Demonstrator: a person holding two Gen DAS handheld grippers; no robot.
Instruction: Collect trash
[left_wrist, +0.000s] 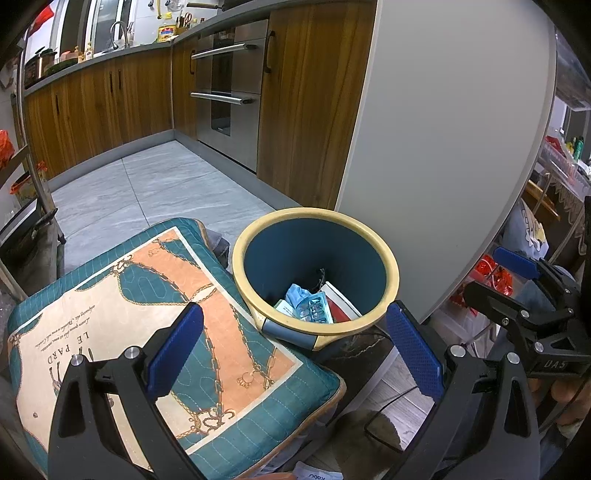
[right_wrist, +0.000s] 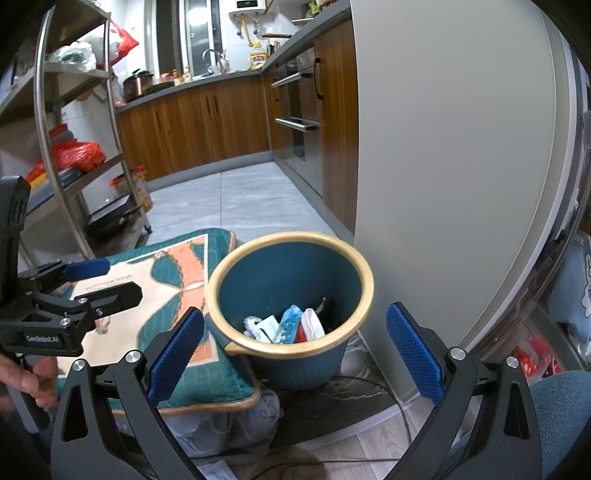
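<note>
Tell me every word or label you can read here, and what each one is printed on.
"LE PARD": cushion, printed upside down to the camera.
"GenRobot.AI": body of the left gripper, in the right wrist view.
"DAS": body of the right gripper, in the left wrist view.
Cursive line on the cushion: too small to read.
Packets in the bin: print blurred.

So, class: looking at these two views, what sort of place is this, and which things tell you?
Most likely a home kitchen: wooden cabinets under a grey counter, a sink tap by the window, and a built-in oven. A trash bin stands on the floor.
</note>
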